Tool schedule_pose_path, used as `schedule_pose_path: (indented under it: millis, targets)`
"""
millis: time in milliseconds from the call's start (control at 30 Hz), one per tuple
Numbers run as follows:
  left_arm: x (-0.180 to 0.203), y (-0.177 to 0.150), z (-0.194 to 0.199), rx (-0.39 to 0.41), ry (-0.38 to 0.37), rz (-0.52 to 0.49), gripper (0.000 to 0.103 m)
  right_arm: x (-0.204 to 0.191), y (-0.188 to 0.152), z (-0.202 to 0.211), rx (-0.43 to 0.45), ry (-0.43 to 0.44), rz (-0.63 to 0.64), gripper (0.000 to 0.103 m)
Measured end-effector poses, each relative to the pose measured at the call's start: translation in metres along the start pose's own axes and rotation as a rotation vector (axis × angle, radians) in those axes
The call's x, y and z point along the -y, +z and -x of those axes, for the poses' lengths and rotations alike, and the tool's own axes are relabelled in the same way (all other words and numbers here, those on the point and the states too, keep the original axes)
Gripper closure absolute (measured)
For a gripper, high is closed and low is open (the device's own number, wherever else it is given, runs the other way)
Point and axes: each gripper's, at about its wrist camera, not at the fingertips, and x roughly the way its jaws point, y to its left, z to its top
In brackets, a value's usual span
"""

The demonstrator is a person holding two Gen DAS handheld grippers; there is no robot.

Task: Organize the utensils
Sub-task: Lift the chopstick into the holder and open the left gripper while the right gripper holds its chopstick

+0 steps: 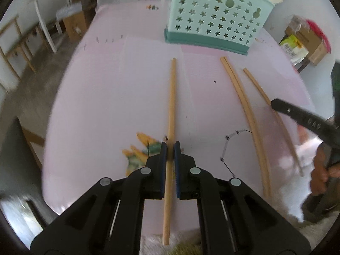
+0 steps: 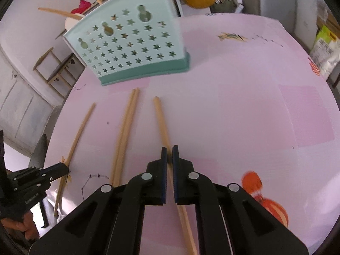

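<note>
Wooden chopsticks in both grippers on a pink table.

Left gripper points steeply down, its jaws clamped on one chopstick that runs straight toward the mint holder standing at the table's far side. Right gripper, also angled down, is clamped on another chopstick. Between the two lies a touching pair of chopsticks. Bare pink surface stretches wide to the right of the right gripper; the table's near edge sits just under both tools.
</note>
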Motion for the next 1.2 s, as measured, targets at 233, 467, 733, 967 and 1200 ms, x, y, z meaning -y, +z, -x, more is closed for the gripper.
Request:
schedule_pose_path:
  millis: [233, 467, 733, 967, 1200]
  targets:
    - [-0.009, 0.012, 0.006, 0.019, -0.083, 0.030, 0.077, 0.006, 0.003, -0.002, -0.049, 0.084, -0.026, 0.097]
    - [0.005, 0.041, -0.017, 0.063, 0.003, -0.052, 0.084, -0.008, 0.016, -0.016, -0.045, 0.070, 0.037, 0.096]
    - [-0.006, 0.027, -0.015, 0.017, -0.043, 0.035, 0.098, -0.007, 0.005, -0.009, -0.068, 0.048, 0.027, 0.097]
    - [0.001, 0.029, -0.017, 0.026, -0.006, -0.016, 0.093, -0.008, 0.012, -0.013, -0.086, 0.067, 0.052, 0.096]
    - [0.013, 0.041, -0.027, 0.064, 0.090, -0.115, 0.093, -0.019, 0.023, -0.021, -0.071, 0.033, 0.099, 0.096]
